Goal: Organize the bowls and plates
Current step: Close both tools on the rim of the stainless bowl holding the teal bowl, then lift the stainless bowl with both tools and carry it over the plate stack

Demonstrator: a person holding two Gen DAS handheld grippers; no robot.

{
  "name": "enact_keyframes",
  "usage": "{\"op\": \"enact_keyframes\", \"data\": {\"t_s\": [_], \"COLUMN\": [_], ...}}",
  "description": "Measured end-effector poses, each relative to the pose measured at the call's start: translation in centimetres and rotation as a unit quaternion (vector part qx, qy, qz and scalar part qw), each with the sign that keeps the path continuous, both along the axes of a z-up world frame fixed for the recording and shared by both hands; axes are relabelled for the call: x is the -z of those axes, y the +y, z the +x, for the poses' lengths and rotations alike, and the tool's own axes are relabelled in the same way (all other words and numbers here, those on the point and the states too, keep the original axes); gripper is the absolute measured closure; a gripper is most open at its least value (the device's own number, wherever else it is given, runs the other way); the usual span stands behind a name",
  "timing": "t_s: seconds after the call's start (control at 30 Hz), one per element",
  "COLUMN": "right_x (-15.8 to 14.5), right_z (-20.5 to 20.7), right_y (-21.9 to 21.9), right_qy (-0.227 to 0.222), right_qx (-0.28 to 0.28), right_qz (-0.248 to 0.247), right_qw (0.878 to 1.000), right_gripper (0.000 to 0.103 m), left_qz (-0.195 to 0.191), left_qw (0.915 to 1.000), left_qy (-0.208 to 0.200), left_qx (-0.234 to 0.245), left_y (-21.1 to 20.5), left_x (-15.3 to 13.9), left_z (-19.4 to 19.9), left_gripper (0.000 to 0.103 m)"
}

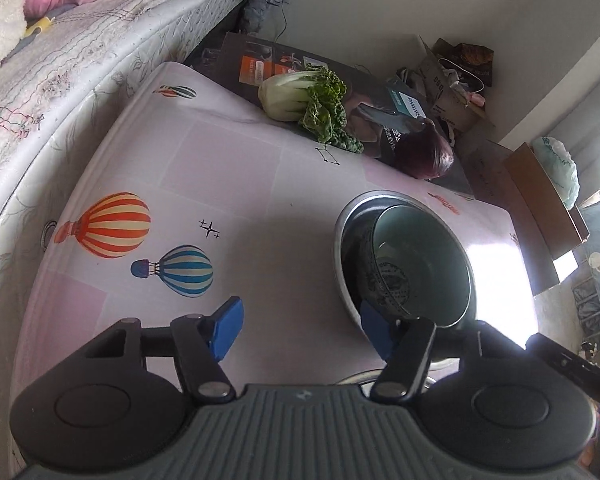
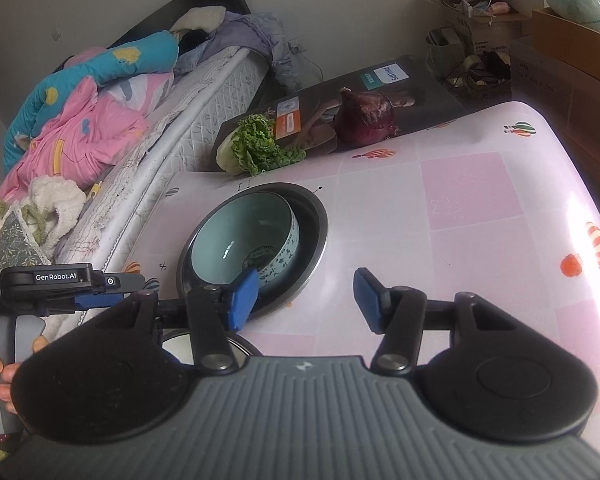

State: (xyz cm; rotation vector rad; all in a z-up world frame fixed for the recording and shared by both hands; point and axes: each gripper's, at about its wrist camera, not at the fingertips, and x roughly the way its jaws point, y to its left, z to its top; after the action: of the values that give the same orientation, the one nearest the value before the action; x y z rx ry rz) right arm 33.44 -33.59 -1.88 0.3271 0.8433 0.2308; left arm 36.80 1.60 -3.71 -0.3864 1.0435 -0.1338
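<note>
**Bowl sits nested in the steel basin, both grippers empty**

We've got the left gripper low over the worktop, jaws wide, nothing btwn them. Its right pad overlaps the near rim of the steel basin in the left wrist view; touching or just above, we can't tell. The right gripper is the same: jaws wide, nothing held, w/ its left pad in front of the basin's near edge and its right pad over bare pink cloth.

Why so: in our judgement both tools are parked close to the basin so either can take a rim next w/o a long reach. Open jaws suit a thin rim pinch.

The ceramic bowl lies inside the basin, tilted, leaning toward one side of the basin wall rather than sitting centred. Probably it's just been nested there as a stack, smaller in larger. It's pale teal inside, glossy, w/ a dark floral pattern on the outer wall. The basin is dull grey metal, wider, shallow.

A second round metal rim peeks out under the right gripper's linkage, mostly hidden; plate or lid, we can't say.

At the far edge a leafy cabbage and a red onion rest on a printed box, well apart from the basin.
</note>
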Motion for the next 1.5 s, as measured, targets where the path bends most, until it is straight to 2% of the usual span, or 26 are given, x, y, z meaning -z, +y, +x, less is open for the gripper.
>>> {"op": "enact_keyframes", "data": {"t_s": [0.1, 0.2, 0.47, 0.8, 0.93, 1.07, 1.17, 1.27, 1.5], "right_x": [1.4, 2.6, 5.0, 7.7, 8.6, 9.3, 9.2, 9.1, 8.8], "right_z": [2.2, 3.7, 6.0, 8.4, 9.3, 9.9, 10.0, 9.9, 9.2], "right_y": [0.3, 0.5, 0.7, 0.9, 0.9, 0.7, 0.9, 1.2, 1.1], "right_qy": [0.014, 0.023, 0.047, 0.080, 0.084, 0.086, 0.079, 0.073, 0.070], "right_qx": [0.002, 0.001, 0.006, 0.013, 0.015, 0.017, 0.008, 0.005, 0.003], "right_qz": [0.012, 0.017, 0.028, 0.064, 0.082, 0.107, 0.106, 0.100, 0.093], "right_qw": [1.000, 1.000, 0.998, 0.995, 0.993, 0.990, 0.991, 0.992, 0.993], "right_gripper": [0.052, 0.054, 0.063, 0.075, 0.079, 0.084, 0.089, 0.091, 0.091], "left_qz": [-0.022, -0.021, -0.021, -0.026, -0.023, -0.043, -0.048, -0.032, -0.025], "left_qw": [0.9997, 0.9997, 0.9994, 0.9990, 0.9993, 0.9987, 0.9985, 0.9993, 0.9995], "left_qy": [0.008, 0.009, 0.023, 0.033, 0.025, 0.027, 0.026, 0.020, 0.020], "left_qx": [0.000, 0.004, 0.015, 0.016, 0.017, 0.009, 0.005, 0.004, 0.007], "left_y": [-0.1, -0.4, -1.4, -2.1, -2.4, -2.3, -2.6, -3.2, -3.4], "left_x": [0.9, 1.4, 3.0, 4.7, 4.9, 5.1, 5.1, 4.8, 4.6], "left_z": [1.3, 2.2, 3.9, 5.3, 5.4, 5.5, 5.5, 5.4, 5.2], "left_gripper": [0.040, 0.041, 0.064, 0.068, 0.072, 0.083, 0.093, 0.093, 0.093]}}
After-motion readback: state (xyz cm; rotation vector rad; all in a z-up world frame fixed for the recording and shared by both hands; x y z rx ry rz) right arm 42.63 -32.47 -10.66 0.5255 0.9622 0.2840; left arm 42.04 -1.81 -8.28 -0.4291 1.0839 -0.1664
